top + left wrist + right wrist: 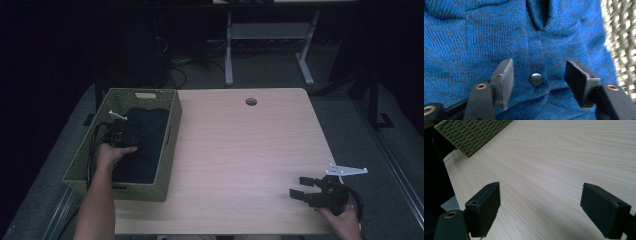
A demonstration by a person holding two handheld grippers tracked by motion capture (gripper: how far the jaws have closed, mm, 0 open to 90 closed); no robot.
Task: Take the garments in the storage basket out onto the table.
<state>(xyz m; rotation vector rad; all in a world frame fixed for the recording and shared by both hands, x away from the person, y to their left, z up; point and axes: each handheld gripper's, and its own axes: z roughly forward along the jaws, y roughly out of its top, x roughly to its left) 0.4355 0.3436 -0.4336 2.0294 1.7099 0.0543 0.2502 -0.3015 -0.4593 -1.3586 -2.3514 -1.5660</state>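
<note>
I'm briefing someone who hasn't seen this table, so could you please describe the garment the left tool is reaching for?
Start at the pale wooden table and find the green woven basket on its left side. Inside lies a blue knitted garment, looking almost black from above, with the open left tool hovering right over it. Its small dark round button and knit texture mark it out as the one soft thing there.

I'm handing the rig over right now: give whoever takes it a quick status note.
Left gripper: open, down inside the green woven basket, jaws either side of a dark round button on the blue knitted garment; nothing gripped.
Right gripper: open, empty, over the pale wooden table near its right front corner.
Done: garment lies in the basket.
Left: probably close on the knit and lift.
</note>
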